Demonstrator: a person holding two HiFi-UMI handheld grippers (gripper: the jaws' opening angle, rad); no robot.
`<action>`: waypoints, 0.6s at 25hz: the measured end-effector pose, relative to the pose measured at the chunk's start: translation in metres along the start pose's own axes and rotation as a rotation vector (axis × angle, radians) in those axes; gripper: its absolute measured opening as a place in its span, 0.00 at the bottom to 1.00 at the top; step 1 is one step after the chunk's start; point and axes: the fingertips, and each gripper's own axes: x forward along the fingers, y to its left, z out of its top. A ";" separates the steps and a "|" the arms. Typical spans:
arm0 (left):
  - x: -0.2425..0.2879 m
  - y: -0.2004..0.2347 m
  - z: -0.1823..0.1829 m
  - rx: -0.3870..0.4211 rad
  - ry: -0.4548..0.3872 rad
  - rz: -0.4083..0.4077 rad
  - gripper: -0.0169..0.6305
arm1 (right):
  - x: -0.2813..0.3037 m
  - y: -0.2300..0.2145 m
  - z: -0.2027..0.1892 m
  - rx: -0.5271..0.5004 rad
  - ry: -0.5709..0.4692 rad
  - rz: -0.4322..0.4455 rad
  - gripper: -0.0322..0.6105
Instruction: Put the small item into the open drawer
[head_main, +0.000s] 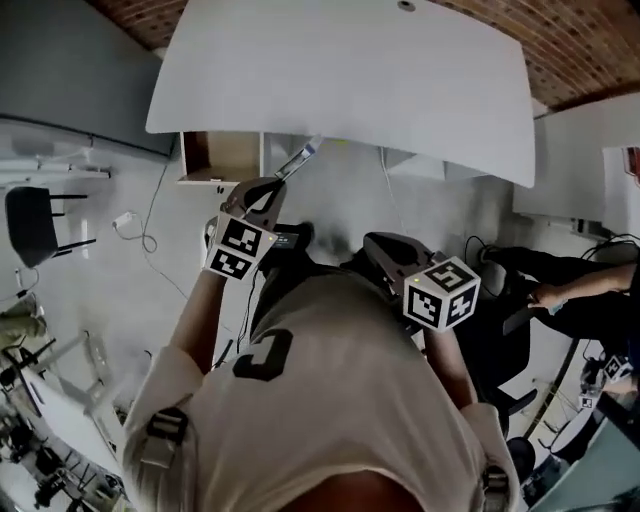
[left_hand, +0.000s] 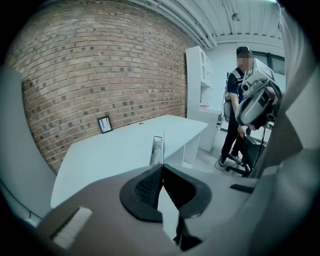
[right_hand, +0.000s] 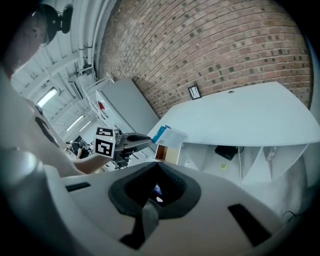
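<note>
Drawer (head_main: 221, 156) open at upper left, just left of small item (head_main: 299, 159). Pinches item flat in left claw (head_main: 278, 181), long axis out past tips twd upper right. Holds right claw (right_hand: 159, 166) pressed together, empty, farther frm drawer.

Looks like an office or studio workspace to me. Bare brick wall (left_hand: 100, 65), big white desk (head_main: 340, 70), white shelving (left_hand: 200, 75), a black chair (head_main: 30, 225), loose cables (head_main: 148, 238).

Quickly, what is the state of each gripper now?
Left gripper: closed on a flat packet.
Right gripper: closed, apparently empty.
</note>
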 end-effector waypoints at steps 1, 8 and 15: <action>-0.004 0.012 -0.011 -0.011 0.009 0.018 0.03 | 0.010 0.006 0.001 -0.007 0.015 0.009 0.05; -0.019 0.077 -0.109 -0.070 0.108 0.109 0.03 | 0.066 0.042 -0.013 -0.014 0.089 0.054 0.05; 0.019 0.124 -0.201 -0.102 0.242 0.141 0.03 | 0.097 0.065 -0.020 -0.012 0.156 0.069 0.05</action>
